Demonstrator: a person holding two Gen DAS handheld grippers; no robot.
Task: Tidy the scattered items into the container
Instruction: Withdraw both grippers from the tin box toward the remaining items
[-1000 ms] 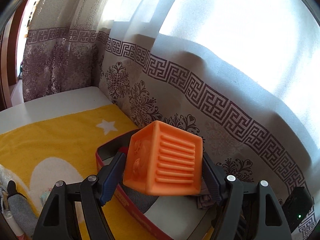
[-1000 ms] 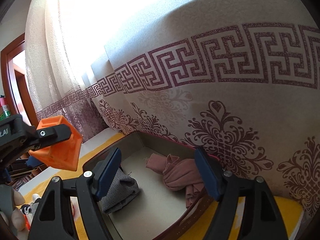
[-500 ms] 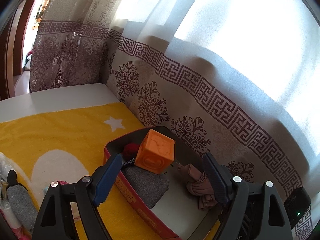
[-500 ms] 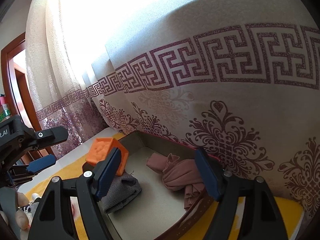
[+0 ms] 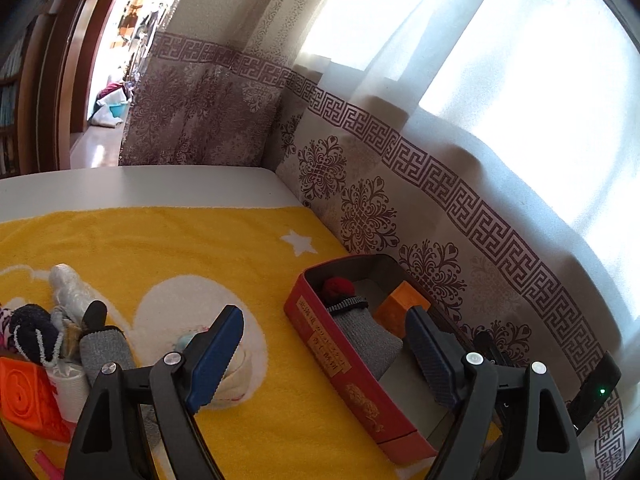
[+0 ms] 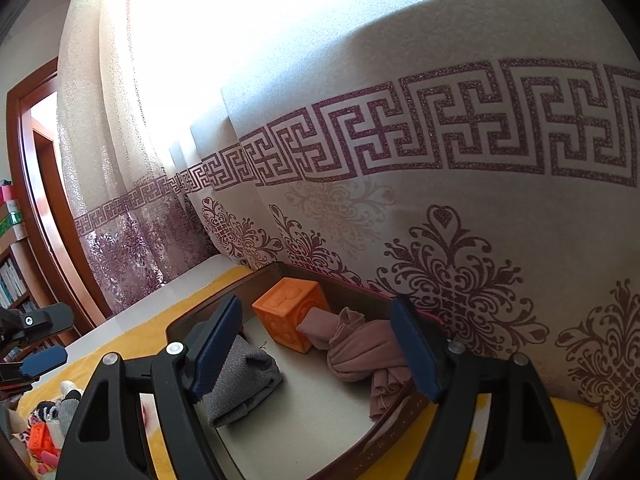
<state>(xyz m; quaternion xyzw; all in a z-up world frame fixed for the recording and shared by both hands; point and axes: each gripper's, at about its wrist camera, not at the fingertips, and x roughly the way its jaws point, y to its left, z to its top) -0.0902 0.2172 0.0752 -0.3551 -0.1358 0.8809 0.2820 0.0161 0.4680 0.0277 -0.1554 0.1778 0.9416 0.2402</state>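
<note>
The red box (image 5: 332, 360) lies on the yellow towel against the curtain. Inside it rest an orange cube (image 5: 400, 304) (image 6: 288, 316), a grey sock (image 5: 368, 336) (image 6: 240, 376), a red pompom (image 5: 338, 288) and a pink cloth (image 6: 360, 352). My left gripper (image 5: 320, 340) is open and empty, back from the box's near wall. My right gripper (image 6: 316, 320) hovers open over the box's right part with nothing between its fingers. Scattered items sit at the left: a second orange cube (image 5: 24, 396), a dark sock (image 5: 32, 336) and a grey roll (image 5: 104, 352).
The patterned curtain (image 5: 440, 200) hangs right behind the box. A bare white tabletop strip (image 5: 140, 188) runs past the towel (image 5: 180, 248). A white cup (image 5: 72, 388) and a plastic-wrapped bundle (image 5: 68, 284) sit in the pile. A black device (image 5: 596, 388) lies at the right.
The left gripper opened and let go of the orange cube, which dropped into the box beside the grey sock. The left gripper then drew back and left. The right gripper stayed still.
</note>
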